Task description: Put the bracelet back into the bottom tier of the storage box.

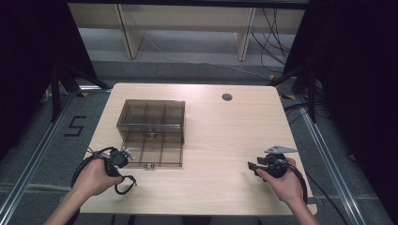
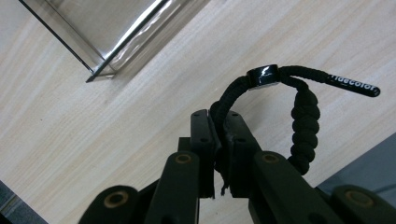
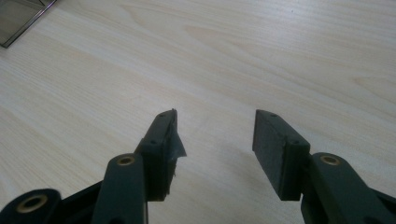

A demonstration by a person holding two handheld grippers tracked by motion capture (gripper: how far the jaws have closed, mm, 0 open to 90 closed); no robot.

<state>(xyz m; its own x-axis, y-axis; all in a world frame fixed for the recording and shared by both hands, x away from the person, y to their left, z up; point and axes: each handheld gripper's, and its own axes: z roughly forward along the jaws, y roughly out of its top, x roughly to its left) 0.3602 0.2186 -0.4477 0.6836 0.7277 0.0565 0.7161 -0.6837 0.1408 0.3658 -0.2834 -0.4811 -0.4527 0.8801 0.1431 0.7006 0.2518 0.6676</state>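
Left tool (image 2: 219, 128): jaws pressed together on a black braided cord bracelet (image 2: 299, 116), pinching one strand near the jaw tips; the rest of the loop arches past the tips, carrying a glossy black bead (image 2: 262, 75) and a stiff printed end tag (image 2: 355, 85). In the high view this tool (image 1: 123, 157) sits at the desk's near left, just beside the front left corner of the box, with the bracelet (image 1: 124, 183) hanging in a loop over the desk (image 1: 225, 136). Right tool (image 3: 212, 140): jaws spread wide, nothing between them, bare wood beneath; in the high view it (image 1: 253, 165) is held over the near right of the desk, well apart from the box. Smoked clear plastic compartment box (image 1: 151, 133): left-centre of the desk, lid raised at the rear, divided tray in front; compartment contents cannot be made out. Round grommet hole (image 1: 227, 97): far edge of the desk.
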